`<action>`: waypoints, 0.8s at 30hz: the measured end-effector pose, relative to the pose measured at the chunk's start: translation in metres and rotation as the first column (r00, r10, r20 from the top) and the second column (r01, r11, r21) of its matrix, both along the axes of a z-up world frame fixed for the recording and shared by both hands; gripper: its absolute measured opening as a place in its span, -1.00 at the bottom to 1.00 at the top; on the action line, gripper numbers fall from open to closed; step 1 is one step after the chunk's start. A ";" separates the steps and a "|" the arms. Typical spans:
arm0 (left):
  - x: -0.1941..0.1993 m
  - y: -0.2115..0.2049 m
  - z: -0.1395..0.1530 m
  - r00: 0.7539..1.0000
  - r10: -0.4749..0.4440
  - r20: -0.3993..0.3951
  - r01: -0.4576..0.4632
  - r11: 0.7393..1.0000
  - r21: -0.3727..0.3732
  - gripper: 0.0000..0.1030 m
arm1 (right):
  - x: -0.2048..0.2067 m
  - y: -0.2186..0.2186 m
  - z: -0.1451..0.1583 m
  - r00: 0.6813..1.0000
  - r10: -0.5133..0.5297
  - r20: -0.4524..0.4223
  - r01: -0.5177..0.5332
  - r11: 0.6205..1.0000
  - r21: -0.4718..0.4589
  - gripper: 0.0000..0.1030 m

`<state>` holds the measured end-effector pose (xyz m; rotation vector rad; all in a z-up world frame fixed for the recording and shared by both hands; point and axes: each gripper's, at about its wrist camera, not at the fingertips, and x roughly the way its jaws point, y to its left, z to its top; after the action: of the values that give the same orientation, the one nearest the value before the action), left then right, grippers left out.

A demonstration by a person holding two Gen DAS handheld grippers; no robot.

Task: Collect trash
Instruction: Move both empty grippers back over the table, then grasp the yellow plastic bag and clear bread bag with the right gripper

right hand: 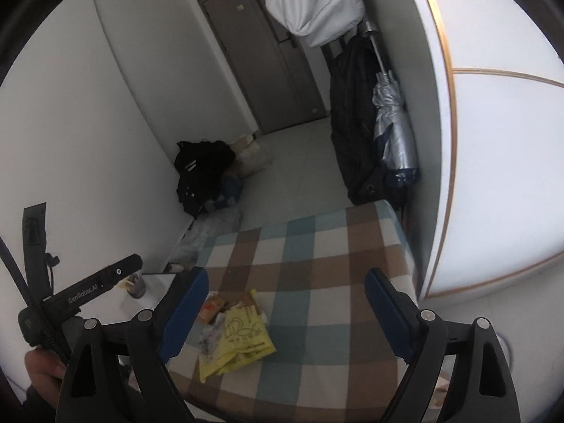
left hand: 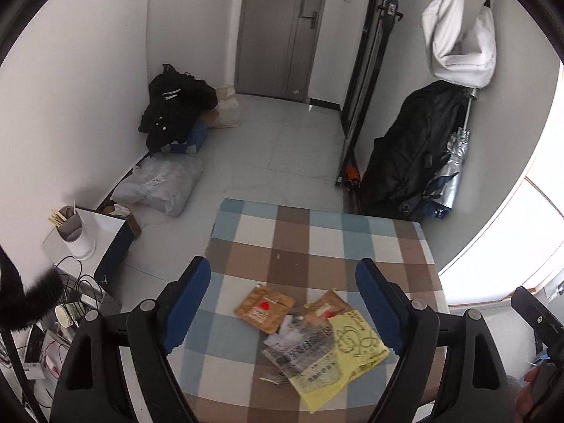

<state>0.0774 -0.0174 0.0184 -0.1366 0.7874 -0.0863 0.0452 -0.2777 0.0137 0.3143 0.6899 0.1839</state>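
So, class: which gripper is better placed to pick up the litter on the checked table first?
Probably the left gripper: the yellow bag and wrappers lie between its open fingers, while they sit off-centre by the right gripper's left finger.

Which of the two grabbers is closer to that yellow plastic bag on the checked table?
Left, by a little. The yellow bag lies between the left gripper's open fingers; the right gripper hovers off to the bag's right side.

Both held above the checked table point(left hand: 317, 246), tilted down: left gripper point(left hand: 282, 303) jaws wide, nothing between; right gripper point(right hand: 285, 313) same, empty; a hand point(right hand: 42, 370) gripping the left handle.
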 end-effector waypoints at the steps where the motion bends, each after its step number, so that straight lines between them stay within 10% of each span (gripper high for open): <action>1: 0.002 0.006 -0.002 1.000 0.007 -0.005 -0.007 1.000 -0.007 0.60 | 0.004 0.008 -0.002 1.000 0.013 -0.011 -0.013 1.000 -0.014 0.76; 24: 0.016 0.097 -0.061 0.977 0.075 -0.199 -0.117 0.971 -0.211 0.60 | 0.059 0.114 -0.110 0.918 0.195 -0.345 -0.263 0.951 -0.163 0.79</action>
<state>0.0930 0.0795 -0.0428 -0.3992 0.9595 -0.0692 0.1046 -0.1635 -0.0960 0.0600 1.0679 0.2861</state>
